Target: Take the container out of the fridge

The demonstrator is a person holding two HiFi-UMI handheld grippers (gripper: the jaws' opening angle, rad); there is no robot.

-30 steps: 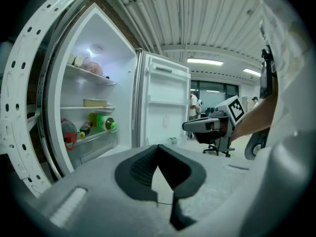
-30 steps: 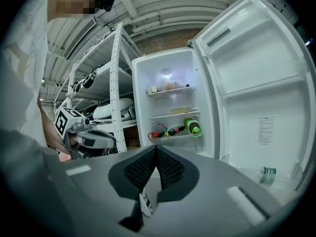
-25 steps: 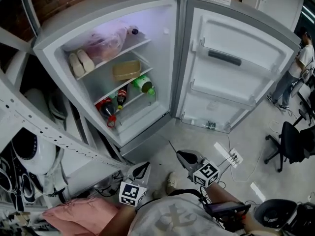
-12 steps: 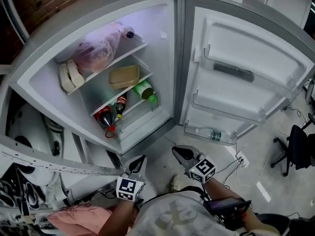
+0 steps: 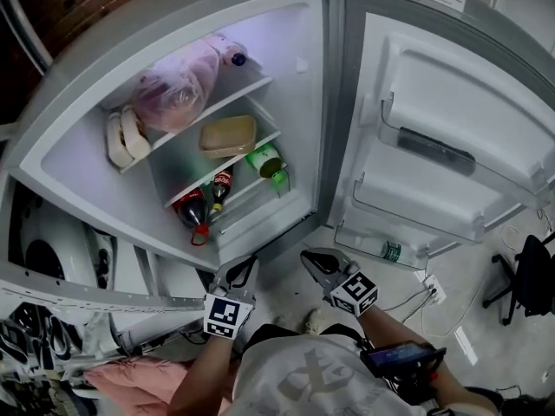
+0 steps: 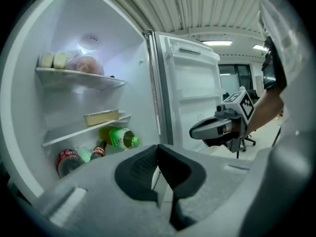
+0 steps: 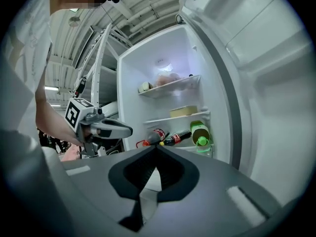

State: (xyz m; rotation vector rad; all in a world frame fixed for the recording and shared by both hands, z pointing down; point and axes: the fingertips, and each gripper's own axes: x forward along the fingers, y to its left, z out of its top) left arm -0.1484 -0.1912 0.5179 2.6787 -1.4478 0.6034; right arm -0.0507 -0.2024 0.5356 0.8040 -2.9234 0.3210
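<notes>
The fridge (image 5: 78, 102) stands open. On its middle shelf lies the container (image 5: 228, 136), a flat tan box with a lid; it also shows as the container (image 6: 101, 117) and the container (image 7: 183, 111) in the gripper views. My left gripper (image 5: 238, 276) and right gripper (image 5: 316, 263) hover side by side in front of the fridge's lower edge, well short of the shelves. Both are shut with nothing between the jaws. The left gripper view looks past its tips (image 6: 158, 147) at the shelves and the right gripper (image 6: 207, 129).
A pink bag (image 5: 178, 81) and two pale rolls (image 5: 121, 134) fill the top shelf. Cola bottles (image 5: 204, 199) and a green bottle (image 5: 267, 161) lie below the container. The open door (image 5: 451, 146) holds a water bottle (image 5: 388, 250). A metal rack (image 5: 78, 289) stands at left.
Both grippers have moved forward toward the open fridge, still shut. The fridge now looms larger and nearer in the head view.
</notes>
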